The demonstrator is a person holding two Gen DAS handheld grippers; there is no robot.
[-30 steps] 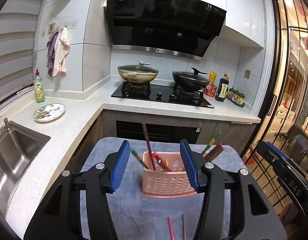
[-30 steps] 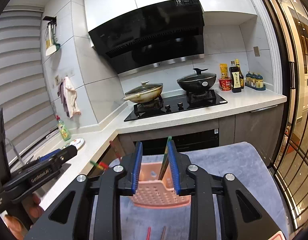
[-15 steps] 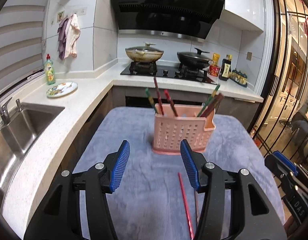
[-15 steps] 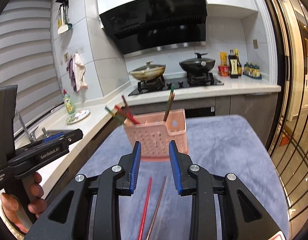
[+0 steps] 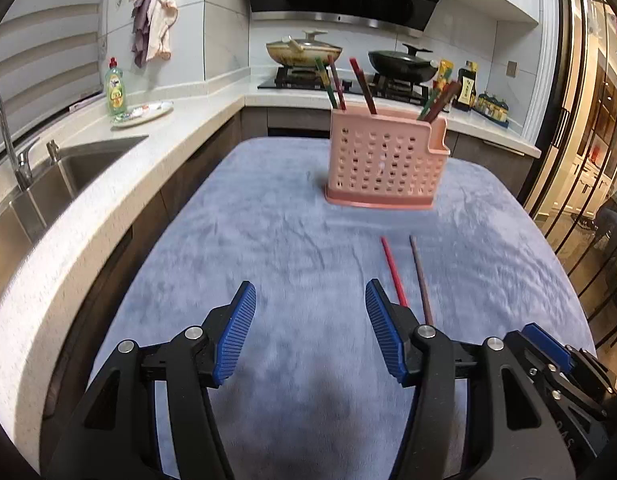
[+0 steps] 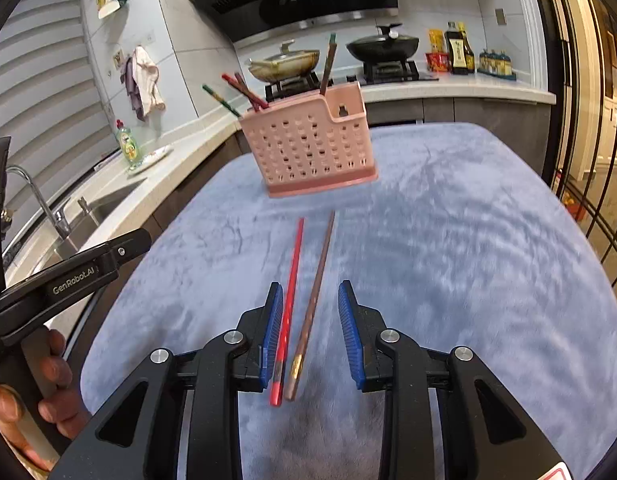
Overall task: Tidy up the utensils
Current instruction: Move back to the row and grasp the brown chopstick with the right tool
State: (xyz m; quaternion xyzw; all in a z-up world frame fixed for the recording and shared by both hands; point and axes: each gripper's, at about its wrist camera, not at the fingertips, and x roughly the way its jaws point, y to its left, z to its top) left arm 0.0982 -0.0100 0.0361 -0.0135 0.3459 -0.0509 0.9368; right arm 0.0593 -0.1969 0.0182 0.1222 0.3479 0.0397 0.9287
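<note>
A pink perforated utensil holder (image 5: 386, 160) stands at the far side of the blue cloth, with several chopsticks upright in it; it also shows in the right wrist view (image 6: 312, 148). A red chopstick (image 6: 290, 292) and a brown chopstick (image 6: 314, 300) lie side by side on the cloth in front of it; they also show in the left wrist view, red (image 5: 393, 270) and brown (image 5: 420, 278). My right gripper (image 6: 310, 332) is open, its fingers either side of both chopsticks. My left gripper (image 5: 310, 332) is open and empty, left of the chopsticks.
The blue cloth (image 5: 268, 232) covers a table. A white counter with a sink (image 5: 60, 172), a dish soap bottle (image 5: 115, 88) and a plate (image 5: 142, 112) runs along the left. A stove with two pans (image 5: 304, 50) is behind. Glass doors (image 5: 588, 120) stand on the right.
Both grippers have pulled back and down from the holder. A second ago my right gripper held a chopstick in the holder; now it is open over the two chopsticks on the cloth.
</note>
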